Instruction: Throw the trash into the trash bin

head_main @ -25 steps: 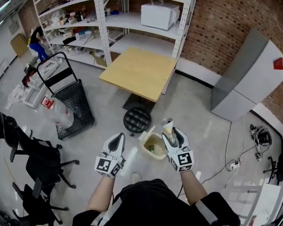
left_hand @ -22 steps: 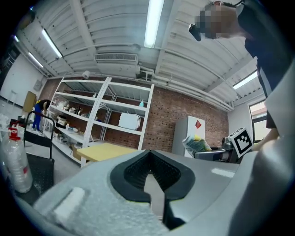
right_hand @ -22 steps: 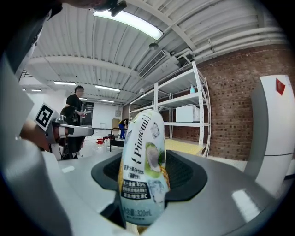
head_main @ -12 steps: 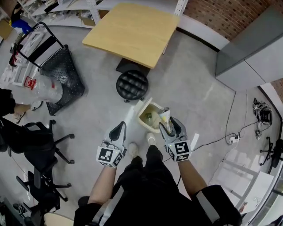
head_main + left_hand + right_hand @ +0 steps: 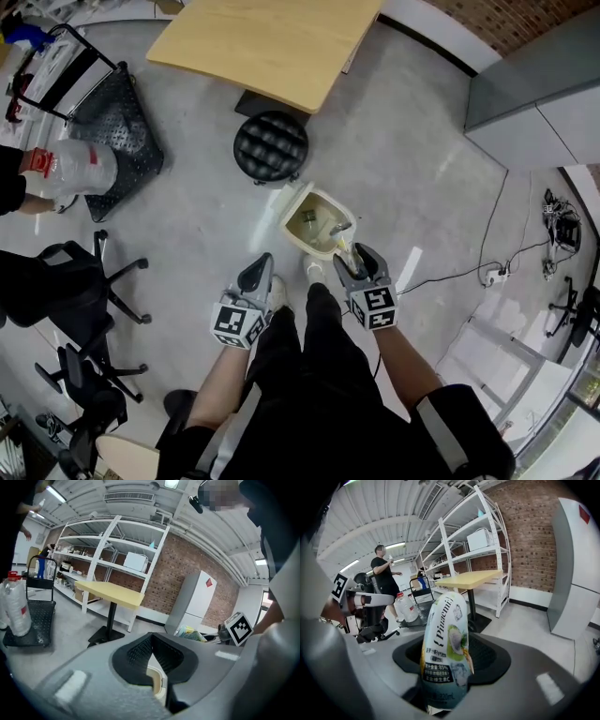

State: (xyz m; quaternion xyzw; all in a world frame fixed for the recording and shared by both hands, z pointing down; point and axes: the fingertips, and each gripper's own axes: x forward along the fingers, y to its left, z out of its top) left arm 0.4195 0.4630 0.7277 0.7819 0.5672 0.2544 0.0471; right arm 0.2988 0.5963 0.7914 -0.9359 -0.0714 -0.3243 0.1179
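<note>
A cream trash bin (image 5: 292,208) stands open on the grey floor just beyond my feet, with some litter inside. My right gripper (image 5: 352,265) is shut on a drink pouch (image 5: 344,251) printed with a coconut picture (image 5: 446,648). The pouch stands upright between the pads, its top over the bin's near right rim. My left gripper (image 5: 256,275) hangs to the left of the bin, low over the floor. Its jaws (image 5: 152,651) are shut with nothing in them, and a bit of the cream bin (image 5: 157,682) shows below them.
A black round stool (image 5: 270,145) stands just behind the bin, under the yellow table (image 5: 267,42). A black cart (image 5: 117,131) with a water jug (image 5: 70,169) and office chairs (image 5: 75,281) fill the left. Cables (image 5: 487,274) and a grey cabinet (image 5: 539,94) lie to the right.
Both grippers have sunk towards the floor and closer to the bin. The head view has tipped further down. The right gripper still grips the pouch; the left stays shut.
</note>
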